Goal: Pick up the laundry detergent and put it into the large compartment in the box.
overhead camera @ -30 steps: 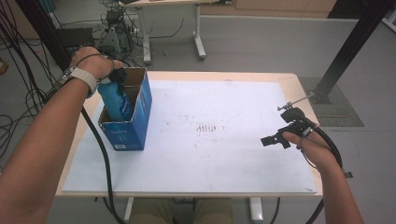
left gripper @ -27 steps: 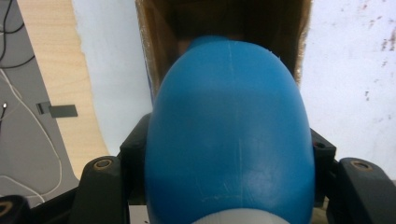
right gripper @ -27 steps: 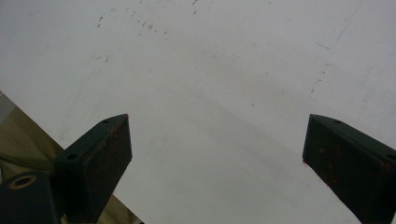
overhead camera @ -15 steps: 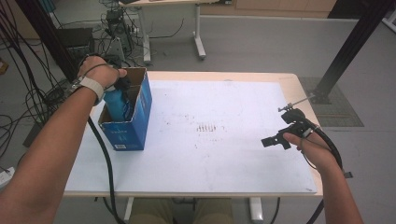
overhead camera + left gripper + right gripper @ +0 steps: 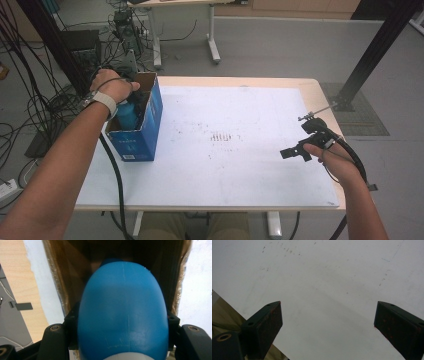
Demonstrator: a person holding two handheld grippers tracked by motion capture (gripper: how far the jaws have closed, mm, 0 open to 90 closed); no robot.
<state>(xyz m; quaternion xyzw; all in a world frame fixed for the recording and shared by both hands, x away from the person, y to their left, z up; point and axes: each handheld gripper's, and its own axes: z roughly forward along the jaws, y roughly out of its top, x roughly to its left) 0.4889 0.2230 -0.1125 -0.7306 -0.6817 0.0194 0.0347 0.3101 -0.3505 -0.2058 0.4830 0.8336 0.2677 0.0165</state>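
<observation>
A smooth blue bottle [image 5: 122, 312] is clamped between the jaws of my left gripper [image 5: 122, 319], which is shut on its sides. It hangs inside an open blue cardboard box [image 5: 136, 136] with brown inner walls [image 5: 75, 272]. In the high view the bottle [image 5: 127, 115] shows in the box's mouth, under the person's left hand [image 5: 112, 86]. My right gripper [image 5: 293, 152] hovers over the right part of the white mat. Its jaws [image 5: 337, 322] stand wide open with nothing between them.
The box stands at the left edge of the white mat [image 5: 240, 170] on a wooden table [image 5: 320, 90]. A cable [image 5: 116, 180] trails from the left hand over the front edge. Cables and equipment [image 5: 120, 30] lie on the floor beyond.
The left hand has sunk, carrying the blue bottle deeper into the box. The right hand has kept still.
</observation>
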